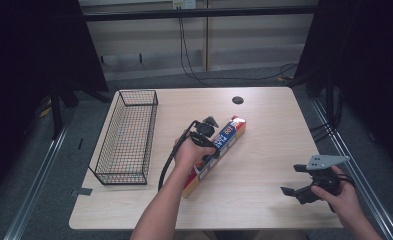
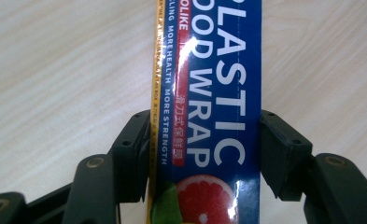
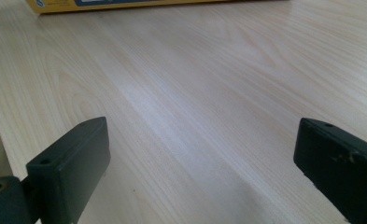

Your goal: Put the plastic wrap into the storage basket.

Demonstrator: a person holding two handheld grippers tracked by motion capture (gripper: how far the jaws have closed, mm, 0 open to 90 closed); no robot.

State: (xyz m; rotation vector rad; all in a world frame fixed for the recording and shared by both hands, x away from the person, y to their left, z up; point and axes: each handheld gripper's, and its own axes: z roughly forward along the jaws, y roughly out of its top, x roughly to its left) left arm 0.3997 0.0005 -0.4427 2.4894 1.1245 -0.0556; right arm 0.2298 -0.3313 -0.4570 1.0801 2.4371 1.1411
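My left claw clamps the long blue cardboard plastic-wrap box, lying diagonally on the pale wooden tabletop, far end pointing upper right. Left gripper view reads "PLASTIC WRAP". Right claw gapes, well apart.

In the high view the person's left hand and the left gripper cover the middle of the plastic wrap box, so only its far end and near corner show, and its small print is too small to read. In the left gripper view that box is cut off at top and bottom. In the right gripper view just its edge shows at the top.
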